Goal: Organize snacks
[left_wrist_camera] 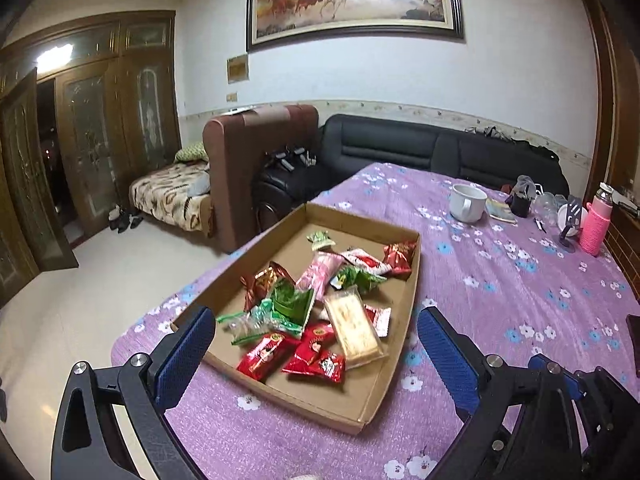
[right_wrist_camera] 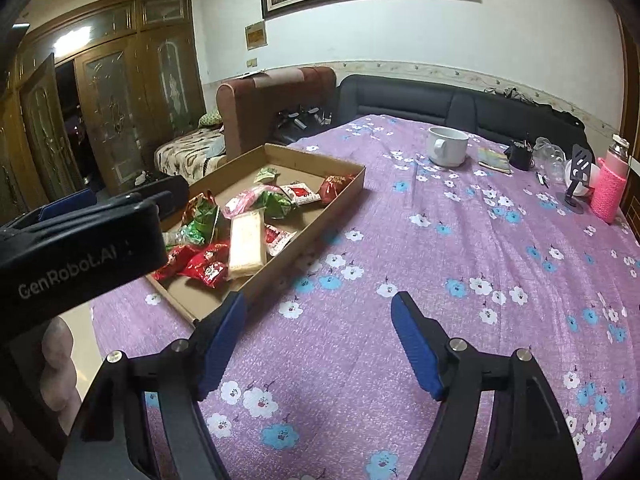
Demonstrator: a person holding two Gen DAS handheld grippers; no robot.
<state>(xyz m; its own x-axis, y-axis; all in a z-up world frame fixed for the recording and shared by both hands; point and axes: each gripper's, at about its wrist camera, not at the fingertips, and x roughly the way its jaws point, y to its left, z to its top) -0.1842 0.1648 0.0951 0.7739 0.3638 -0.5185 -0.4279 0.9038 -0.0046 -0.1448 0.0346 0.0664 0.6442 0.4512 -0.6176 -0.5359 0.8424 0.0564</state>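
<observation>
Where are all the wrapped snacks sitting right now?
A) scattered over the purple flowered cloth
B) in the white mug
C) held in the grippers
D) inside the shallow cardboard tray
D: the wrapped snacks lie piled inside the cardboard tray, while both grippers, left and right, are open and hold nothing.

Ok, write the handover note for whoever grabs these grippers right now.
Left gripper: jaws open, empty, pointed at the near end of the cardboard tray.
Right gripper: jaws open, empty, over bare purple tablecloth to the right of the tray.
Snacks: all lie in a loose heap inside the tray, among them red packets, green packets and a pale wafer bar. None show on the cloth.
Done: snacks gathered in the tray.
Left: the heap looks unsorted; probably group or line them up.
</observation>
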